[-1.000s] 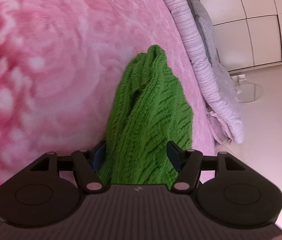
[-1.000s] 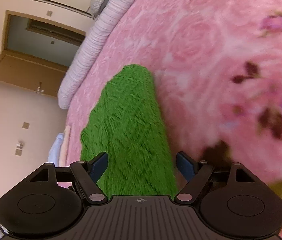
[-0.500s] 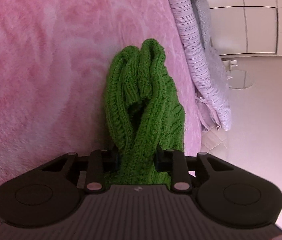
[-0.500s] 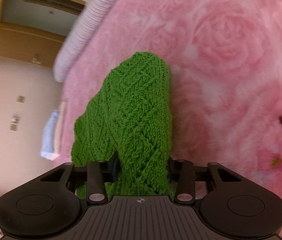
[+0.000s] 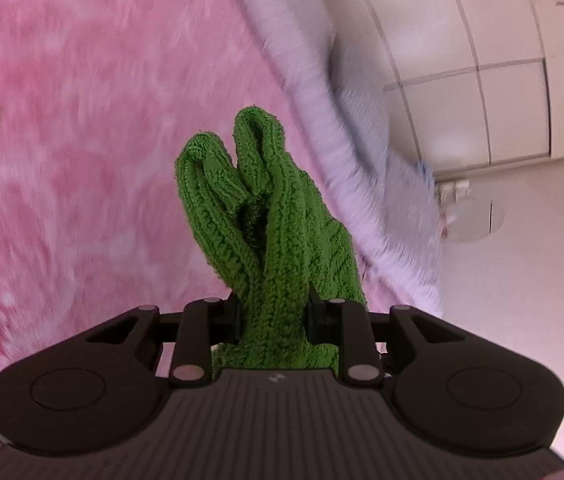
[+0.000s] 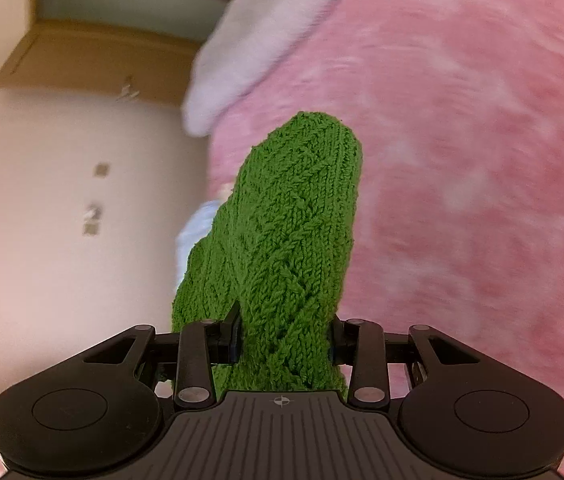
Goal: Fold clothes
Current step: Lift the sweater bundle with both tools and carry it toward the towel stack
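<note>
Between the closed jaws of the left gripper [image 5: 273, 316], the green cable-knit garment [image 5: 266, 240] is pinched, its long axis running away from the camera, bunched folds pointing far. Right gripper [image 6: 284, 340] likewise clamps the garment [image 6: 286, 248] lengthwise. Both hold it above the pink rose-patterned fleece blanket [image 5: 82, 120]. Compared with half a second earlier, the background is blurred and the white wardrobe [image 5: 482, 60] looms larger.

Green cable-knit garment [image 6: 294, 232]; pink rose-patterned blanket [image 6: 482, 160]
</note>
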Demonstrator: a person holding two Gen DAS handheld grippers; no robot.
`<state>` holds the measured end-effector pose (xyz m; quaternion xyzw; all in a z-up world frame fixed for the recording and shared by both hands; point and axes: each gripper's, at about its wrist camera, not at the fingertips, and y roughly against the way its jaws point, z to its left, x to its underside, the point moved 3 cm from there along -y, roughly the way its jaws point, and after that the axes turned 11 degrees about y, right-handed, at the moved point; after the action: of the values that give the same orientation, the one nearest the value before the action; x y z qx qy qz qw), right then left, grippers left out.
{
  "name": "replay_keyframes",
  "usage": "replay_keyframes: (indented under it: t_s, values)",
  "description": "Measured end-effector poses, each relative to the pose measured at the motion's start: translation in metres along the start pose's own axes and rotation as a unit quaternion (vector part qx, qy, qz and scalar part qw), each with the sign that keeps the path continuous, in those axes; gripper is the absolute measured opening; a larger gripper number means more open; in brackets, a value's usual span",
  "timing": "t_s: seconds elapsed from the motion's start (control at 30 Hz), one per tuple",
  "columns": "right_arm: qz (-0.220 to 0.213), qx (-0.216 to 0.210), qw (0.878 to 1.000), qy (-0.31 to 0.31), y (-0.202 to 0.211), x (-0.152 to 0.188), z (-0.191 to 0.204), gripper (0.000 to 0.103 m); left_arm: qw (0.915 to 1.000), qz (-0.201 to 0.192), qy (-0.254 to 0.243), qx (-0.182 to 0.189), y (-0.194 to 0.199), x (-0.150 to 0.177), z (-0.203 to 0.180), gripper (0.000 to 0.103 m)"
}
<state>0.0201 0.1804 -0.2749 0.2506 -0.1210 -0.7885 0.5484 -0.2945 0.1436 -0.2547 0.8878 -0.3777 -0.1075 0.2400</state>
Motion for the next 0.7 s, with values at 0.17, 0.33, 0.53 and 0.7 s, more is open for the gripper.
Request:
replay_keyframes:
  t_s: [0.17,0.33,0.53,0.7]
  values:
    - [0.020,-0.035,0.998,0.040,-0.037,-0.023,0.060,0.036,0.9982,-0.059,0.001,0.014,0.047,-0.030,-0.025,0.022]
    - [0.040,-0.052,0.996,0.064,-0.091,-0.030,0.108,0.036,0.9953,-0.094,0.008,0.022,0.094,-0.076,-0.020,0.022]
    - [0.028,-0.055,0.997,0.055,-0.180,-0.015,0.154,0.036,0.9962,-0.084,0.000,0.022,0.142,-0.165,0.013,0.022]
    - [-0.011,-0.035,0.999,-0.002,-0.268,-0.004,0.195,0.036,0.9989,-0.036,-0.025,0.015,0.182,-0.278,0.042,0.022]
